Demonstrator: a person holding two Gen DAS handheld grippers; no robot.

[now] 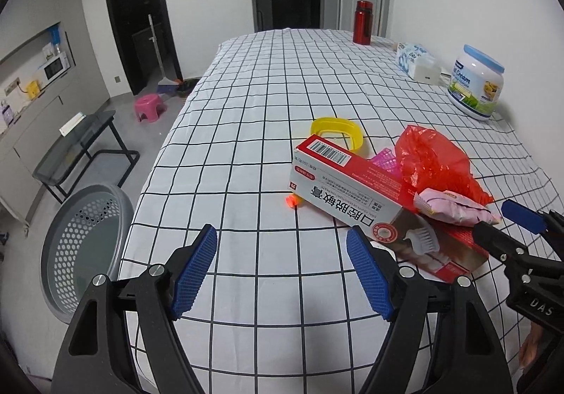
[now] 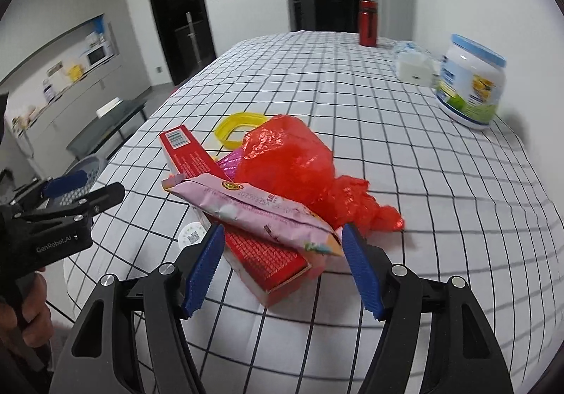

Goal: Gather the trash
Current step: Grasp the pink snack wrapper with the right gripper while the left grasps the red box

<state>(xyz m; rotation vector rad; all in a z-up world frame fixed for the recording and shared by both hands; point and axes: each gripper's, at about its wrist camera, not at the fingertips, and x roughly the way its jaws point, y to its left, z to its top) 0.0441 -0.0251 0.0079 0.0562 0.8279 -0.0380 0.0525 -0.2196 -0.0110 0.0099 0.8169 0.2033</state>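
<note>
You are holding both tongs, left (image 1: 282, 274) and right (image 2: 283, 268), released; the toothpaste box (image 1: 356, 196), pink wrapper (image 2: 253, 214) and red bag (image 2: 296, 164) are lying uncollected, the grey bin (image 1: 84, 249) seemingly sitting empty

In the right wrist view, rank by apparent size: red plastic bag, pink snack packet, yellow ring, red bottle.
1. red plastic bag
2. pink snack packet, though its nearness to the camera inflates it
3. yellow ring, partly hidden
4. red bottle, far away, so it looks small

Checked tablecloth (image 1: 268, 83) bears toothpaste box (image 1: 352, 196), red bag (image 1: 433, 157), yellow ring (image 1: 336, 133), possibly lid.
</note>
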